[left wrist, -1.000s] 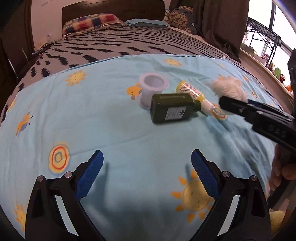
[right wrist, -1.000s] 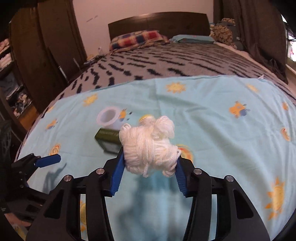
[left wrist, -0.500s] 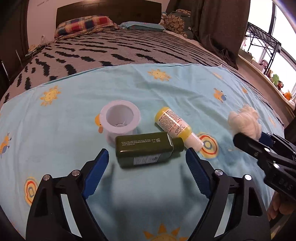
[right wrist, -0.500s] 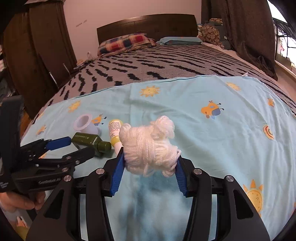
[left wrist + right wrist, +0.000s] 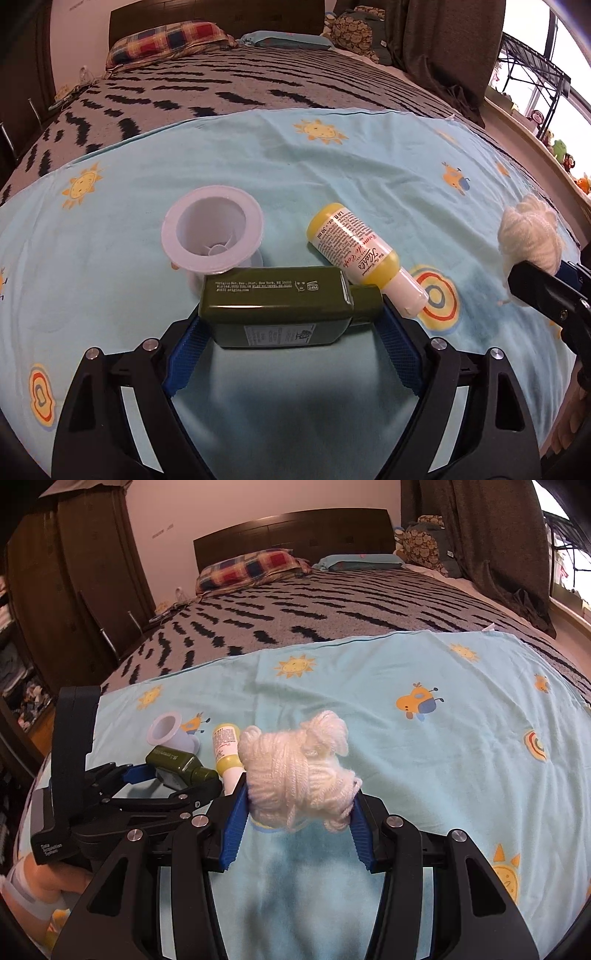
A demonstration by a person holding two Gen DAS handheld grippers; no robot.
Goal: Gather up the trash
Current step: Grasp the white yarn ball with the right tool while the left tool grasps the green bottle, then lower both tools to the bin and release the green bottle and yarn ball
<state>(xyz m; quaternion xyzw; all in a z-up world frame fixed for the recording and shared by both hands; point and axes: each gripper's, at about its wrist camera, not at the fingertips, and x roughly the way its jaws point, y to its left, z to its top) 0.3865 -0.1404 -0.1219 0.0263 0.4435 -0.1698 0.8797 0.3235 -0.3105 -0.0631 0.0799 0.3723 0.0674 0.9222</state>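
A dark green bottle lies on its side on the light blue sheet. My left gripper is open with its blue pads on either side of the bottle; contact is not clear. A yellow bottle with a white cap lies just behind it, touching its neck. A white plastic cup lies tipped at the left. My right gripper is shut on a ball of white yarn, held above the sheet to the right; the yarn also shows in the left wrist view.
The blue sheet covers the near part of a bed with a grey and black patterned blanket. Pillows and a dark headboard are at the far end. A dark wardrobe stands left, curtains and a window right.
My left gripper has moved forward across the sheet until its pads flank the green bottle. My right gripper keeps hold of the yarn and has shifted slightly right.
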